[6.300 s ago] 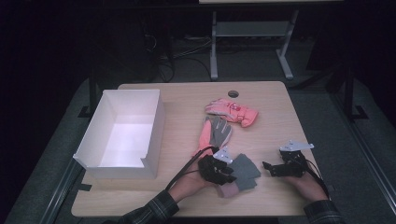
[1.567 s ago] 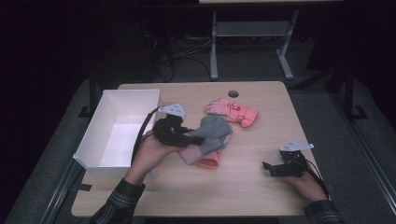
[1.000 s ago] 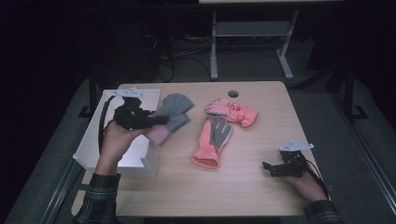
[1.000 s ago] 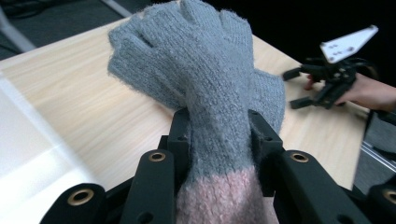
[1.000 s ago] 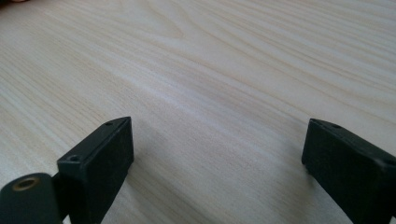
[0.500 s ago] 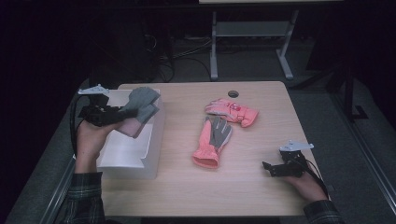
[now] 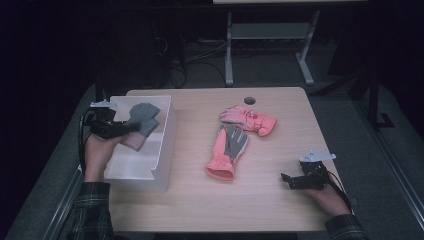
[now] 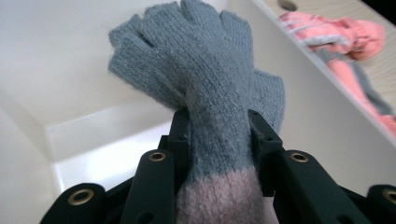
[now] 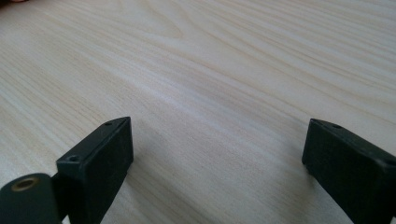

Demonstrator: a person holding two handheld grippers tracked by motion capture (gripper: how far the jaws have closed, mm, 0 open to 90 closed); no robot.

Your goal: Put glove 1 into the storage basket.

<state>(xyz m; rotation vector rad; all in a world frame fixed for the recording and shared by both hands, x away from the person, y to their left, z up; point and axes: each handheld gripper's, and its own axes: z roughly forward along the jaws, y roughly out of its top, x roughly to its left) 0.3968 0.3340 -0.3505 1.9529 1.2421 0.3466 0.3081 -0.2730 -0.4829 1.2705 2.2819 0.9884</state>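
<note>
The left gripper clamps a grey knit glove with a pink cuff above the white bin. Best to lower it well inside the walls before releasing, so the fingers don't drape over the rim. The right gripper rests wide apart, empty, on the wooden table. No readable writing.
</note>
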